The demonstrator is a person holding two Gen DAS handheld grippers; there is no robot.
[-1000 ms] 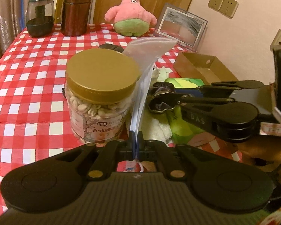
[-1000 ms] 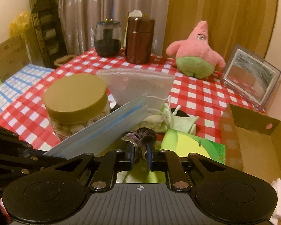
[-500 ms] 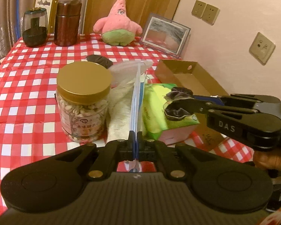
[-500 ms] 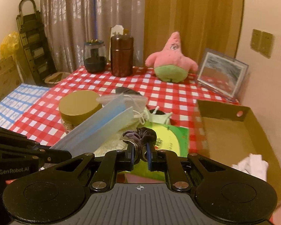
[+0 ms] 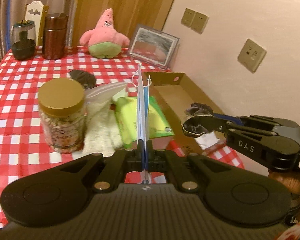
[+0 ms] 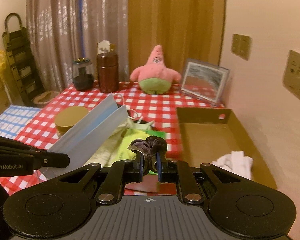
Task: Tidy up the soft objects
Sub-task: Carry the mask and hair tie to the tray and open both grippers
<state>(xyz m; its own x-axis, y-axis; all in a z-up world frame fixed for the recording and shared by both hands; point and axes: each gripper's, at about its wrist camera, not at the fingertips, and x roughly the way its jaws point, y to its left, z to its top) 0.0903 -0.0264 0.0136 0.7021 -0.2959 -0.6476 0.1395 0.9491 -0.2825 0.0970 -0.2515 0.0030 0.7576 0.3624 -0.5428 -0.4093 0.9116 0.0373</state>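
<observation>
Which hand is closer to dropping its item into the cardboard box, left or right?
Right, probably. The right gripper, shut on the dark scrunchie, is beside the cardboard box. The left gripper holds the face mask over the green packet.

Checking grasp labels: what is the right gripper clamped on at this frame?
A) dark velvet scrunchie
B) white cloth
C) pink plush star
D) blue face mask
A: the right gripper is shut on the dark velvet scrunchie, which bunches up between its fingers; the blue face mask sits in the left gripper, and the white cloth lies in the cardboard box.
</observation>
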